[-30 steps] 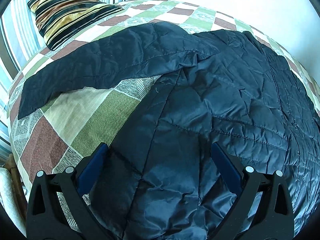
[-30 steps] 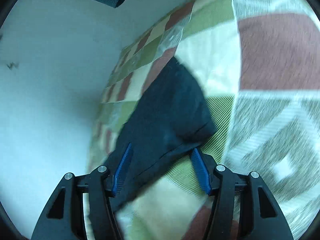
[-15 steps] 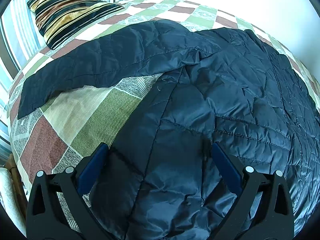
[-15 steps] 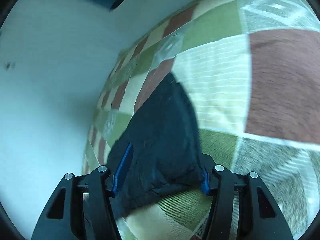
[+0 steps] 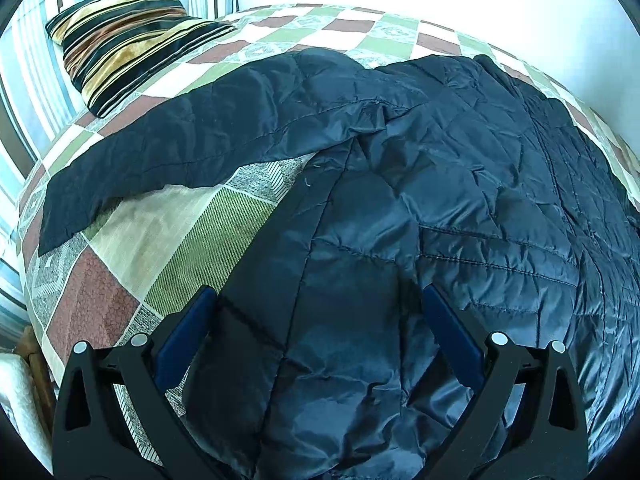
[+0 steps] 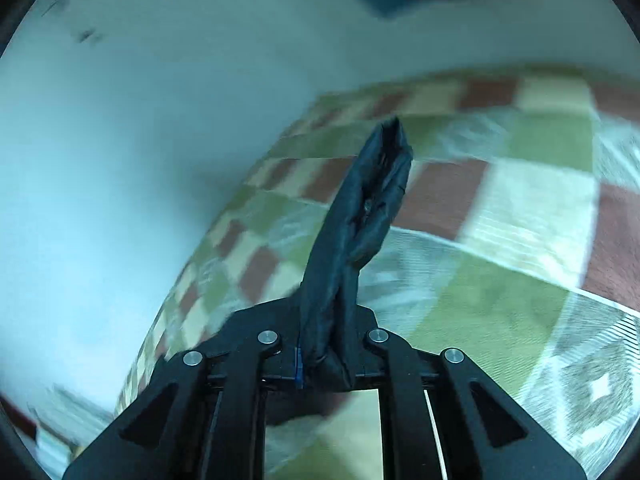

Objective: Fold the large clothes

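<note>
A large dark blue quilted jacket lies spread on the bed, one sleeve stretched out to the left. My left gripper is open, hovering over the jacket's near part, its blue pads either side of the fabric. In the right wrist view my right gripper is shut on the end of the jacket's other sleeve, which sticks up from the closed jaws, lifted off the bedspread.
The bed has a checked green, brown and cream bedspread. A striped pillow lies at the far left. A white wall runs along the bed's far side. A wooden piece shows at the bed's left edge.
My right gripper has closed on the sleeve end and lifted it off the bedspread. My left gripper stays open and has barely moved.
</note>
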Action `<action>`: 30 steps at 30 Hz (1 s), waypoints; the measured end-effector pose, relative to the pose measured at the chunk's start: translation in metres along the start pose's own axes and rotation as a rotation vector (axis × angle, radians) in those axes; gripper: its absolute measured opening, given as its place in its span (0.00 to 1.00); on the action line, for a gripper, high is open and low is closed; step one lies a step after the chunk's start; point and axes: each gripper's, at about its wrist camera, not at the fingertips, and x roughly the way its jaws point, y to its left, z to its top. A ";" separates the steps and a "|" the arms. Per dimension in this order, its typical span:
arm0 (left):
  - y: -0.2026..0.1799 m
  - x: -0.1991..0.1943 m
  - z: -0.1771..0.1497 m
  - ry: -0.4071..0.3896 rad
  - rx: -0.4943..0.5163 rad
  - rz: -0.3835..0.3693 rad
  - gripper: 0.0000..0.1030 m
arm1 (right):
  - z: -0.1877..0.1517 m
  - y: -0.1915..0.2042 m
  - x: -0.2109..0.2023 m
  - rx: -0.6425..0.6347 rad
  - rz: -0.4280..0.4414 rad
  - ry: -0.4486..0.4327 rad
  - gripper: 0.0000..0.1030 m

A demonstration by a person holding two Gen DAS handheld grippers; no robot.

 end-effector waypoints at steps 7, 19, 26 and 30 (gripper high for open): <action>0.014 -0.001 0.000 -0.012 -0.033 -0.037 0.98 | -0.052 0.139 0.009 -0.301 0.154 0.071 0.11; 0.024 -0.003 -0.001 -0.031 -0.043 -0.074 0.98 | -0.197 0.310 0.067 -0.587 0.373 0.279 0.11; 0.027 0.000 -0.002 -0.024 -0.049 -0.091 0.98 | -0.282 0.349 0.083 -0.705 0.396 0.413 0.11; 0.028 0.004 -0.003 -0.016 -0.053 -0.097 0.98 | -0.329 0.355 0.109 -0.798 0.346 0.492 0.11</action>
